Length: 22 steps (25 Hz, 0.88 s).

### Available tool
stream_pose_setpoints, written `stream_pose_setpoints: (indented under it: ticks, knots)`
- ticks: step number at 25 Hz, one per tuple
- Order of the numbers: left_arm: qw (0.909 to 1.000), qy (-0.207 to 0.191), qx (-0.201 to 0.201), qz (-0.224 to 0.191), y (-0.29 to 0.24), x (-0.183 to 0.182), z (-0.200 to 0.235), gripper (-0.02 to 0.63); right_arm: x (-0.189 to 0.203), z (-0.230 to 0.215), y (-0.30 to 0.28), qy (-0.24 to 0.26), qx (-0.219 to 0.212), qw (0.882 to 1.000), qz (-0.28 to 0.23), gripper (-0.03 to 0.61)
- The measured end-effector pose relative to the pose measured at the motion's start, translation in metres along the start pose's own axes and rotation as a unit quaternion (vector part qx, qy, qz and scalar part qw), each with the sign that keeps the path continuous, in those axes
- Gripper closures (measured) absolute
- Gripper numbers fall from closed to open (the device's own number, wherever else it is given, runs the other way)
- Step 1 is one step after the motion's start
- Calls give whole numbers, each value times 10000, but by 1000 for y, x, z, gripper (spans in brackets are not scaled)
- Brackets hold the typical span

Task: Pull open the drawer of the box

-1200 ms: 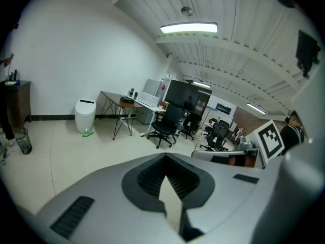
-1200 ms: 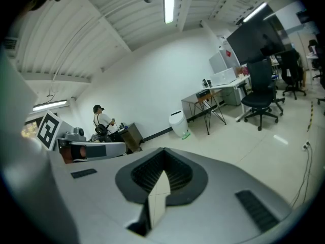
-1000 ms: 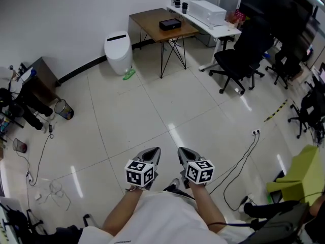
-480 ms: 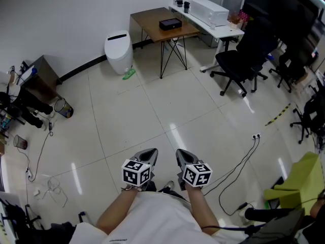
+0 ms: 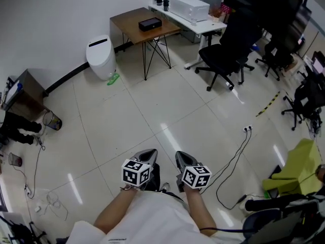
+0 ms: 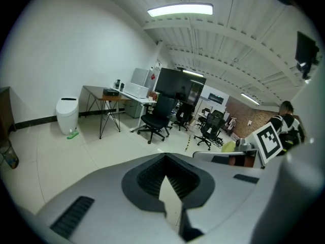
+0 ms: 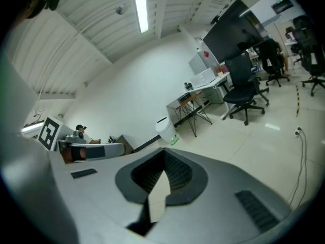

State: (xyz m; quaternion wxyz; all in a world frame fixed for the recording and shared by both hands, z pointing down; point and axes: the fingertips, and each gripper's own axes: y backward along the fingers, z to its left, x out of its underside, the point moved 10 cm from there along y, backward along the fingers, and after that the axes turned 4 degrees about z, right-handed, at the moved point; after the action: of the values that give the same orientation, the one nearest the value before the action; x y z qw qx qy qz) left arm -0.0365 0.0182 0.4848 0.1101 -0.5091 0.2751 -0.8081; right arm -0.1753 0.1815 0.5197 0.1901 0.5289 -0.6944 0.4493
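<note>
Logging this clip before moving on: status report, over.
Left hand-held gripper and right hand-held gripper shut, empty, near the body. Black box on far brown table, untouched. Tiled floor between.

Black box (image 5: 150, 23); brown table (image 5: 126, 25); white bin (image 5: 99, 57); black chair (image 5: 223, 52); pale floor (image 5: 152, 105).

I hold my left grey two-jaw gripper (image 5: 149, 153) and my right grey two-jaw gripper (image 5: 181, 156) low in front of my chest. They sit side by side, near each other but not touching, both pointing forward and away from me. Each carries a white cube with black square markers just ahead of my wrist: the left cube (image 5: 137, 172) and the right cube (image 5: 197, 176). My bare left forearm (image 5: 114, 213) and bare right forearm (image 5: 199, 213) reach out from my body and angle slightly inward. On both grippers the dark ribbed jaws meet at their tips, with nothing held between them.
</note>
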Motion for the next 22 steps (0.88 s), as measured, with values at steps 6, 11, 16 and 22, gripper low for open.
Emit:
stream_pose_setpoints:
  ticks: [6, 11, 16, 22]
  knots:
    - [9995, -94, 288, 20, -47, -34, 15, 614, -29, -25, -19, -92, 219, 9996, -122, 592]
    - [9991, -54, 415, 4, -74, -71, 43, 614, -65, -33, -53, -19, 284, 9996, -66, 592]
    - [9987, -34, 507, -11, -103, -112, 72, 614, -105, -42, -87, -58, 330, 9992, -206, 592]
    - [9980, -67, 630, 3, -129, -148, 108, 614, -138, -47, -130, -47, 401, 9989, -241, 592]
